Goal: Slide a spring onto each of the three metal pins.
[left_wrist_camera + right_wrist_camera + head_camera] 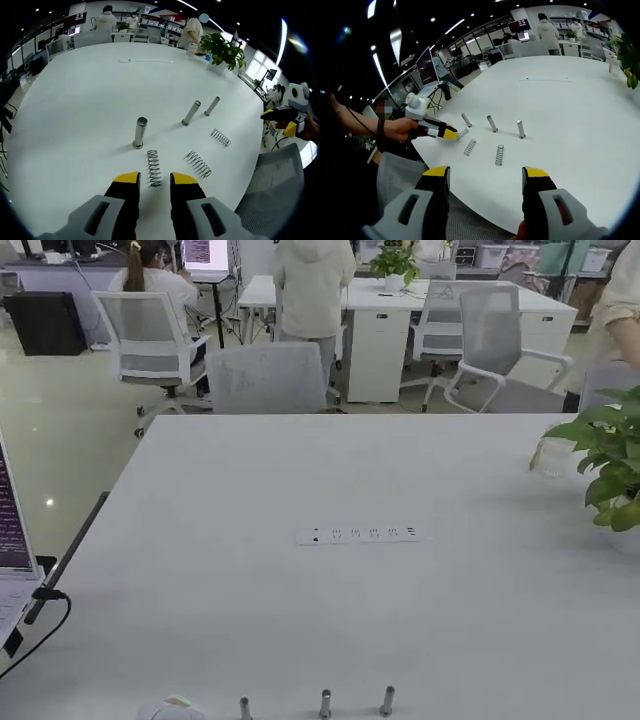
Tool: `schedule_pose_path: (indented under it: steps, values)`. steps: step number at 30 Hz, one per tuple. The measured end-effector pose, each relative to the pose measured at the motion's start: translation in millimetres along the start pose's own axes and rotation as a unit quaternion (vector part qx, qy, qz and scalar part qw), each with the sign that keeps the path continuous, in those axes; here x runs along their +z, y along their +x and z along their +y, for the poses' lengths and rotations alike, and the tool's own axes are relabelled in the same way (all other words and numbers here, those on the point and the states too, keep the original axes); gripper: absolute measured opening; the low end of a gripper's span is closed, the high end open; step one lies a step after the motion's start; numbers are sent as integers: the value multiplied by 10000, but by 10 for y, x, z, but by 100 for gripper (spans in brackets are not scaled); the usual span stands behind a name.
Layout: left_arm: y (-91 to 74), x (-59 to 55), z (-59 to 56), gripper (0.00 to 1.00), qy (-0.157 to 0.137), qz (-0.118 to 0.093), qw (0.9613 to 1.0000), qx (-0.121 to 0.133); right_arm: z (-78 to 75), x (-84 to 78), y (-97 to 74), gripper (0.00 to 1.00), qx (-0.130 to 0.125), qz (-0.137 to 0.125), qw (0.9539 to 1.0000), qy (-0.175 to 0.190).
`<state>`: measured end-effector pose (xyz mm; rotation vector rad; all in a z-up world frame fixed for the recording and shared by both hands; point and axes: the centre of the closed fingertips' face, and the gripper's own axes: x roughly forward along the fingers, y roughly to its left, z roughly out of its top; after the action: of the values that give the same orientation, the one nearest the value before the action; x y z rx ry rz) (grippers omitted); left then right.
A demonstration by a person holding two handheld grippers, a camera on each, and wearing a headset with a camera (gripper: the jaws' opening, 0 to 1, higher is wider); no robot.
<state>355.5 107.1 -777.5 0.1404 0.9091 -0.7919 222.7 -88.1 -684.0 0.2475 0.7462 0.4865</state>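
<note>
3 springs (153,168) lie beside 3 upright pins (140,132); left gripper (155,179) narrowly parted, right gripper (486,172) wide, both empty.

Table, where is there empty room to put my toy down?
The biggest bare patch of the white table lies between the flat white power strip and the three upright metal pins. Beyond the strip is bare too. Crowded: the near edge, around the pins and three coiled wire springs, and beside the green plant.

Legible text: none. On the laptop screen (10,525), left of the power strip (357,534), lines too blurred; strip markings too small.
</note>
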Motion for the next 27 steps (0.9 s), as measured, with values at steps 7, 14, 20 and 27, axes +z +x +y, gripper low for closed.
schedule_pose_path:
  steps: [7, 14, 20, 27]
  values:
    - [52, -54, -1, 14, 4, 151, 9999, 1, -42, 1, -30, 57, -21, -13, 10000, -1]
    - [119, -117, 23, 5, 270, 328, 9989, 197, -39, -17, -38, 57, -10, 10, 10000, -19]
    - [119, -138, -30, 3, 557, 424, 9974, 172, -31, -32, -26, 57, 21, 50, 10000, -38]
    - [39, -188, -29, 2, 484, 474, 9976, 154, -15, -14, -18, 57, 54, 46, 9999, -72]
